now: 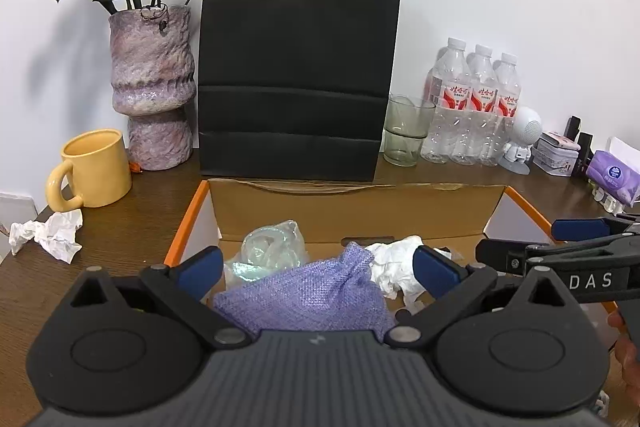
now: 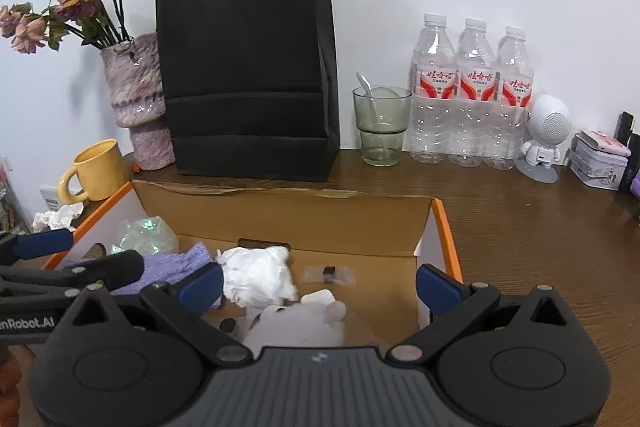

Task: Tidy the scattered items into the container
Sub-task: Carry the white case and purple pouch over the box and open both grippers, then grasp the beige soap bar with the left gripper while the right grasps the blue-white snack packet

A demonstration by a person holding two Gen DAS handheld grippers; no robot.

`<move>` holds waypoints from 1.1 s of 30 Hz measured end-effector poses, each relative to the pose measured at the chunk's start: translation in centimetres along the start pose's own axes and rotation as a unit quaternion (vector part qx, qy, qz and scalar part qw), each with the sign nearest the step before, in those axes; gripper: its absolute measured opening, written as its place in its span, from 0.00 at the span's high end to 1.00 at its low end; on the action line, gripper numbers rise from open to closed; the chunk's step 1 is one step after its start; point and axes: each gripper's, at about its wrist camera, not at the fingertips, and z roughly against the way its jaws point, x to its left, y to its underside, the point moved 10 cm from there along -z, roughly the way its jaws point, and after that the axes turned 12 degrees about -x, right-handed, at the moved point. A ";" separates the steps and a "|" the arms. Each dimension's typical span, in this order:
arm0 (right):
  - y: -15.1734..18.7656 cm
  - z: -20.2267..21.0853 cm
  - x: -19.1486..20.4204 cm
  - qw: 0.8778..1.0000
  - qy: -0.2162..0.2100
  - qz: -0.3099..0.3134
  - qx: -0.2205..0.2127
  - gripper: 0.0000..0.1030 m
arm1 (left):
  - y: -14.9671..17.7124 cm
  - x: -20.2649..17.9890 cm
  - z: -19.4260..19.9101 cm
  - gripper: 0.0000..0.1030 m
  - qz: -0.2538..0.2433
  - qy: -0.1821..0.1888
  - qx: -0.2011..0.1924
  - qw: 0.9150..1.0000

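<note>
I see both my left gripper (image 1: pixel 318 267) and right gripper (image 2: pixel 318 285) spread wide and empty over the cardboard box (image 1: pixel 352 211) at lower centre. Inside lie a purple pouch (image 1: pixel 308 297), white tissue (image 2: pixel 256 277) and clear wrap (image 1: pixel 272 247); another crumpled tissue (image 1: pixel 46 235) sits on the table at left, beside the yellow mug (image 1: pixel 90 169).

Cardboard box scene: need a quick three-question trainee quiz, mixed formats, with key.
1. True or false: the purple pouch lies inside the cardboard box.
2. The crumpled tissue still on the table lies nearest which? A) yellow mug B) glass tumbler C) white figurine
3. Fill in: both the left gripper and right gripper have their jaws ____.

Key: 1 true; 2 A; 3 open.
</note>
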 end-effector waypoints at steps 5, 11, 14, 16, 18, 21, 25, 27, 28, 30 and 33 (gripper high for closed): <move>0.1 -0.1 0.1 1.000 -0.001 -0.002 0.002 0.00 | 0.0 0.1 -0.1 0.00 0.001 -0.001 0.001 1.000; 0.0 0.1 0.0 1.000 -0.003 -0.005 -0.002 0.00 | -0.2 0.0 0.2 0.00 0.000 0.001 -0.003 1.000; -0.3 0.5 0.0 1.000 -0.004 -0.008 -0.007 0.00 | -0.5 0.1 0.6 0.00 0.003 0.001 -0.006 1.000; -0.7 1.2 -0.2 1.000 -0.004 -0.014 -0.014 0.00 | -0.8 0.3 1.2 0.00 0.007 0.002 -0.011 1.000; -1.1 2.1 -0.4 1.000 -0.003 -0.021 -0.023 0.00 | -1.2 0.6 2.0 0.00 0.013 0.001 -0.019 1.000; -1.2 3.8 -0.6 0.999 -0.004 -0.024 -0.034 0.00 | -1.4 1.1 3.4 0.00 0.017 -0.001 -0.026 1.000; -0.3 6.1 -1.0 0.999 0.005 -0.018 -0.037 0.00 | -0.5 2.0 5.8 0.00 0.007 -0.008 -0.024 1.000; 0.3 7.1 -1.4 0.999 0.010 -0.017 -0.034 0.00 | 0.3 2.6 7.1 0.00 0.002 -0.015 -0.019 1.000; 0.7 7.7 -1.6 0.999 0.012 -0.016 -0.032 0.00 | 0.7 3.0 7.6 0.00 0.000 -0.018 -0.017 1.000; 1.5 8.8 -1.9 0.999 0.017 -0.016 -0.029 0.00 | 1.8 3.7 8.7 0.00 0.000 -0.025 -0.010 1.000; 3.1 10.1 -2.5 0.999 0.026 -0.022 -0.019 0.00 | 3.8 4.6 9.7 0.00 0.007 -0.032 0.011 0.999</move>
